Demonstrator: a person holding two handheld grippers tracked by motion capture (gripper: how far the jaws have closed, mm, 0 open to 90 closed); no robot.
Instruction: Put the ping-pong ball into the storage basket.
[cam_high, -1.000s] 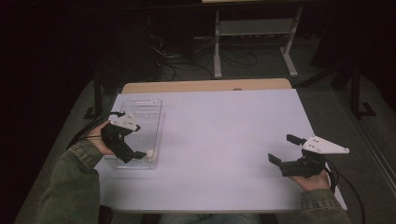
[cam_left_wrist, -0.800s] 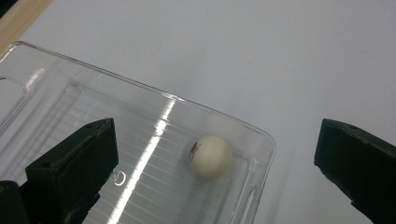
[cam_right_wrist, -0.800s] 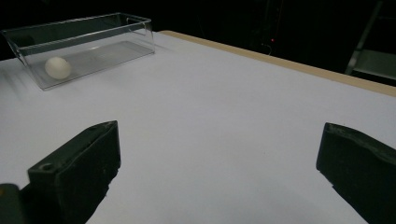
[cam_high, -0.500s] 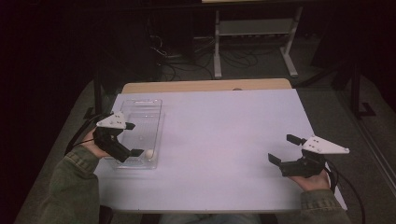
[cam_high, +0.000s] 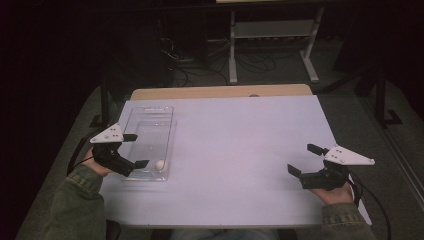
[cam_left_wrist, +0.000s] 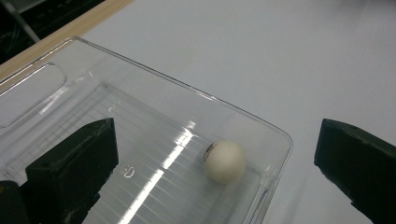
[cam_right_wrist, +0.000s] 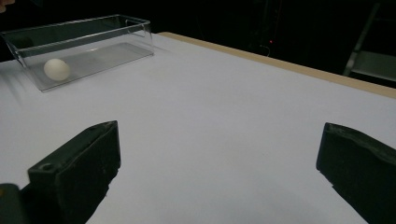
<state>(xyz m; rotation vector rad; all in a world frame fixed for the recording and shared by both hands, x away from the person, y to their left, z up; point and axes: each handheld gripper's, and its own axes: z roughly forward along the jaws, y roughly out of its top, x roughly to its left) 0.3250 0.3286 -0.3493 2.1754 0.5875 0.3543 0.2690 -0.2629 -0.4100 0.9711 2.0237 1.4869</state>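
1. Left claw (cam_high: 131, 151): released, jaws wide apart, nothing between them. Held at the near left of the surface (cam_high: 240, 150), at the near end of a clear plastic bin (cam_high: 150, 120).
2. Jaw positions, high view: one jaw sits over the bin's left rim, the other over its near end. Contact w/ the bin cannot be told.
3. Ping-pong ball (cam_left_wrist: 224, 161): white, w/ a small dark print mark. Lies inside the bin, on its floor, in the near right corner. It is just ahead of the left claw, between the jaw lines, closer to the right-hand jaw in the left gripper view; apart from both jaws.
4. Bin: long, see-through, ribbed floor, a handle cut-out at the far end. Runs lengthwise away from the left claw.
5. Right claw (cam_high: 307, 160): released, jaws wide apart, holding nothing. Sits at the near right of the surface, low over bare top.
6. From the right claw, the bin and ball stand well apart, far off to its front-left.
7. Person: green sleeves (cam_high: 75, 205) on both forearms; cable trails from each claw.
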